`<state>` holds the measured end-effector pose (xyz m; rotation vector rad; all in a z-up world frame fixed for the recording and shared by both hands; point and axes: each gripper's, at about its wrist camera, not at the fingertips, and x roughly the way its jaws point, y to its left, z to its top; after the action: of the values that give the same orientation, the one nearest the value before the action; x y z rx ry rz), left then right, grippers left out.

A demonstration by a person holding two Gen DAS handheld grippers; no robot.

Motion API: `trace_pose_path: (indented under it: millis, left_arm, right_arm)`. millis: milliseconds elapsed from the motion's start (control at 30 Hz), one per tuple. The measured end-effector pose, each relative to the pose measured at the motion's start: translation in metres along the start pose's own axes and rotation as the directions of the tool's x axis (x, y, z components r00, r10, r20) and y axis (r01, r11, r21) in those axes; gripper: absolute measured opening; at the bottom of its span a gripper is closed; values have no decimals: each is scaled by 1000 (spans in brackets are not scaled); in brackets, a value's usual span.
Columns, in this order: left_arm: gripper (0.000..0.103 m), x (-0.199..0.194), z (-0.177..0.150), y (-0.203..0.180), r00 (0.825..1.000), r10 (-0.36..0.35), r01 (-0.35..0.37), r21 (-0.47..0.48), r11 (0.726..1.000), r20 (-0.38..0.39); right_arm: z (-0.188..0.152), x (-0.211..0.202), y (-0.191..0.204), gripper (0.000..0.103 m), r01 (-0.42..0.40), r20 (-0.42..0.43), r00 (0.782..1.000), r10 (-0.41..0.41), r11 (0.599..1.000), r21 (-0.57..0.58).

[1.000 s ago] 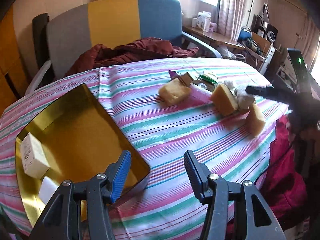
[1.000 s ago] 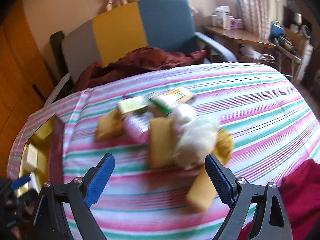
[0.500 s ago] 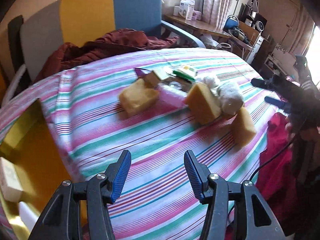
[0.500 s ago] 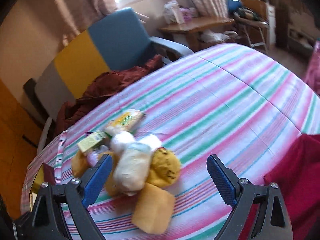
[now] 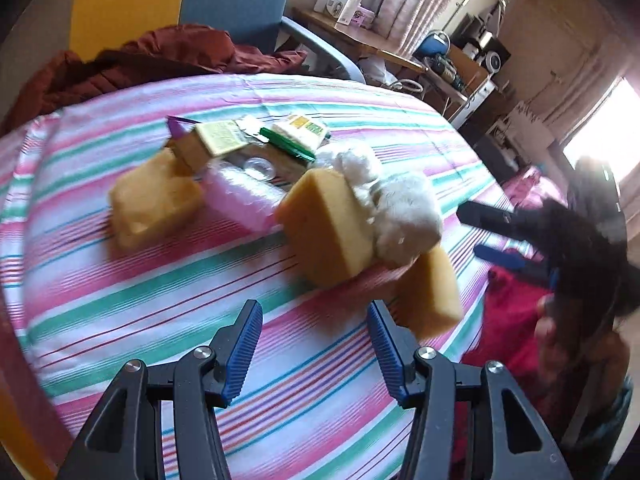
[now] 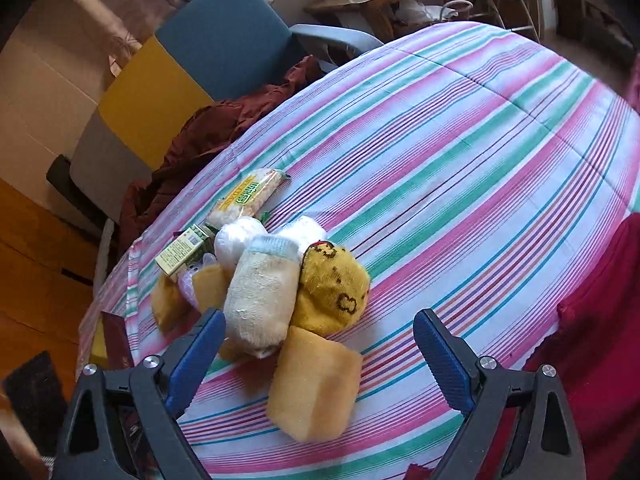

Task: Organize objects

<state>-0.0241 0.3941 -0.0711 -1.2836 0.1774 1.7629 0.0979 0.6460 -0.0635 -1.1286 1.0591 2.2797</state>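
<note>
A pile lies on the striped tablecloth (image 5: 120,292). It holds three yellow sponges (image 5: 154,208) (image 5: 328,228) (image 5: 432,296), a pink packet (image 5: 240,196), a white sock roll (image 5: 404,216), a small carton (image 5: 220,138) and a green-yellow snack packet (image 5: 300,128). My left gripper (image 5: 314,320) is open and empty, just short of the middle sponge. My right gripper (image 6: 320,320) is open wide around the near sponge (image 6: 316,384), its pads clear of it. Behind that sponge lie the white sock roll (image 6: 264,296) and a yellow printed sock (image 6: 332,284). The right gripper (image 5: 486,236) also shows at the pile's right side.
A gold tray (image 6: 100,348) sits at the table's left edge. A grey, yellow and blue chair (image 6: 180,80) holding a maroon cloth (image 6: 224,128) stands behind the table. Red fabric (image 6: 600,300) hangs at the right edge. A hand (image 5: 552,320) holds the right gripper.
The left gripper has swung right, from over the gold tray to the pile, which now fills its view. The right gripper has rolled and dropped closer to the near sponge.
</note>
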Motion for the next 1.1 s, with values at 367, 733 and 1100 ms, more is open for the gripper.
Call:
trace_pose_path:
  millis: [367,733,1100]
  left_arm:
    - [60,55,22,4,998,-61,59,-137,989,-11]
    - [44,79,26,-3,988,-156,152,-151,977,-15]
    - [40,32,-12,6,995,-94,93,-40,995,-26]
  right_arm:
    - [2,0,0,96,-31,3,1000,31,999,27]
    - [2,-2,7,96,-22,24,999,22,1000,-6]
    - [5,-9,3,92,26,76,997,-24,999,-26]
